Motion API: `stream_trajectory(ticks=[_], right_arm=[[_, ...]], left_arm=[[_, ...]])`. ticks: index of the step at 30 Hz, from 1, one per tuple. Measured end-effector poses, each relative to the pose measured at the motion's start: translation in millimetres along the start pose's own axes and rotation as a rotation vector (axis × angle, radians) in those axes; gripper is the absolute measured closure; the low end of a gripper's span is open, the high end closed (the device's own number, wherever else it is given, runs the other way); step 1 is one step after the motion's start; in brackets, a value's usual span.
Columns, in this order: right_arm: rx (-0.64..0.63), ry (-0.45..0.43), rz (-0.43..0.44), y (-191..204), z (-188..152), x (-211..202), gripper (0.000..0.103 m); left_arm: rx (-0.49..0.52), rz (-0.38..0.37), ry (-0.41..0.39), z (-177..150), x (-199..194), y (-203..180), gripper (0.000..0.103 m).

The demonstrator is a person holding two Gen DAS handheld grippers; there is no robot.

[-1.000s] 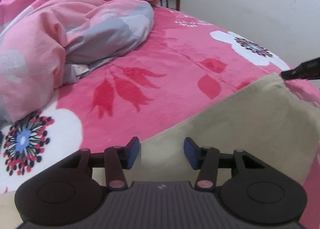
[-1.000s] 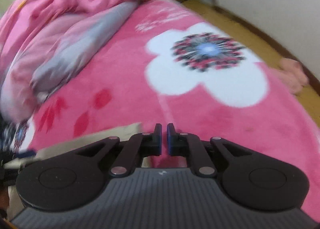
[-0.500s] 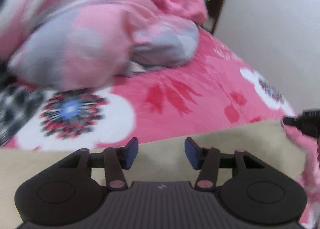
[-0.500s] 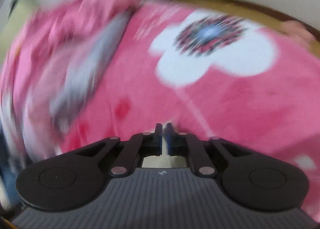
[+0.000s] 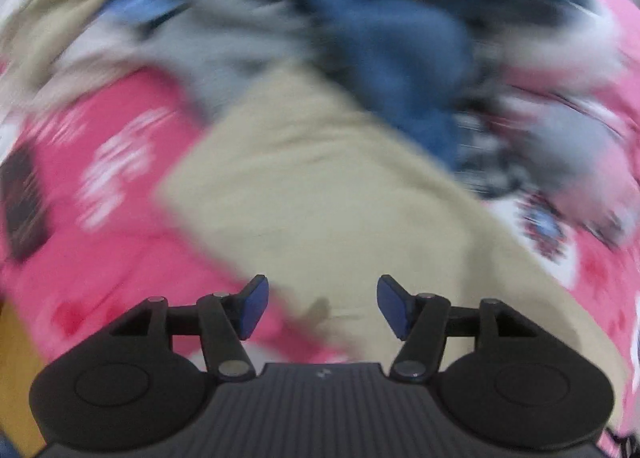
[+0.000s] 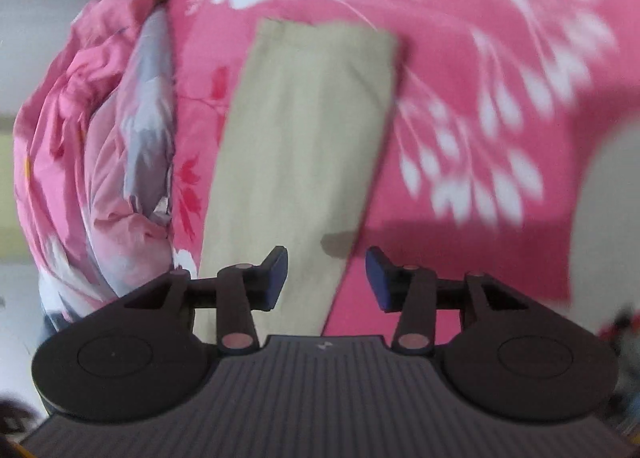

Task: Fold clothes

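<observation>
- Left wrist view: the left gripper (image 5: pixel 319 304) is seen spread and opening further, nothing pinched; it has been swung off the bedding to a heavily blurred view over the beige folded cloth garment (image 5: pixel 312 194), with blurred blue fabric (image 5: pixel 400 70) beyond.
- Right wrist view: the right gripper (image 6: pixel 326 276), pressed together 1 second ago, is opening and empty; the garment (image 6: pixel 308 126) has been released flat on the pink floral blanket (image 6: pixel 480 58), so 1 fold is judged complete.
</observation>
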State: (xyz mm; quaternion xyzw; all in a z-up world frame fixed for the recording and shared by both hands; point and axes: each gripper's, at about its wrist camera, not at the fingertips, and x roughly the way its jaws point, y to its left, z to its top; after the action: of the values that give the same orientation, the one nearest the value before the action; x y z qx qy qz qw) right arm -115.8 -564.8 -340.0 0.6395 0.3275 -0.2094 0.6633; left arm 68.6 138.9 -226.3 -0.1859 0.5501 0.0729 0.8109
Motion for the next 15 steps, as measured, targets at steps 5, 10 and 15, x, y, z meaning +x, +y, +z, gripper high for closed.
stream_trajectory(ticks=[5,10,15], right_arm=[[0.084,-0.006,-0.011,-7,-28,7,0.059],[0.121,-0.006,0.001,-2,-44,13,0.058],[0.129,-0.039,0.026,5,-45,33,0.057]], left_arm=[[-0.222,-0.133,0.052,-1,51,50,0.038],[-0.434,-0.285,0.036,3,92,71,0.037],[-0.582,-0.356,0.030,7,123,82,0.040]])
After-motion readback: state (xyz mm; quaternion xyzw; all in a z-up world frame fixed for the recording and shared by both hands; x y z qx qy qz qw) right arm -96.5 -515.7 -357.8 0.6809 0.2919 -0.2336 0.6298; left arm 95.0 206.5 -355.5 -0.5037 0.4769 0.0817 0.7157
